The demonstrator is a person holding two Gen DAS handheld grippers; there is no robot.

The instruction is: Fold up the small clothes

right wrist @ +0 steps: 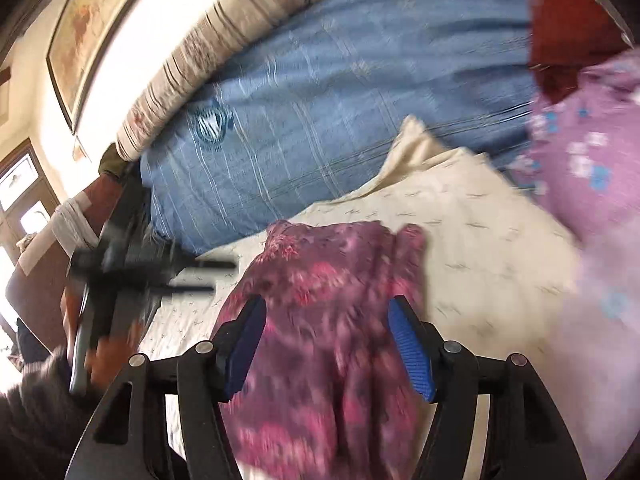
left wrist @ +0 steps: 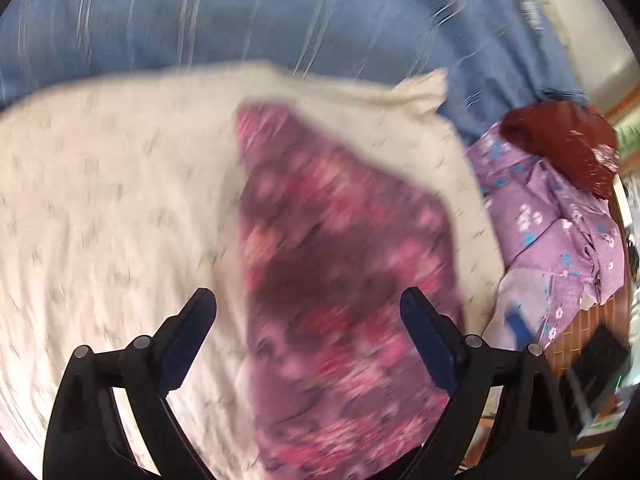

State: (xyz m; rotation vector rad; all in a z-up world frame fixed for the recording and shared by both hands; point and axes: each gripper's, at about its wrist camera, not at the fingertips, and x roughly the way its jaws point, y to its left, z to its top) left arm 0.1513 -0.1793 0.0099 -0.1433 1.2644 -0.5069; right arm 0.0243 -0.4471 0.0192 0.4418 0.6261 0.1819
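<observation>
A small purple-pink floral garment point(left wrist: 340, 272) lies on a cream cloth point(left wrist: 100, 208) spread over the bed. My left gripper point(left wrist: 308, 300) is open and empty, its jaws wide apart above the garment's near part. In the right wrist view the same garment point(right wrist: 328, 320) lies lengthwise between the open jaws of my right gripper point(right wrist: 326, 312), which holds nothing. The left gripper point(right wrist: 160, 276) shows there as a blurred black shape at the left, over the cream cloth point(right wrist: 480, 248). Both views are motion-blurred.
A blue striped bedsheet point(left wrist: 280, 20) covers the bed beyond the cream cloth. A lilac flowered cloth point(left wrist: 552, 216) and a dark red item point(left wrist: 560, 140) lie at the right. A rolled striped bolster point(right wrist: 208, 48) lies along the wall, and a framed picture point(right wrist: 92, 24) hangs above it.
</observation>
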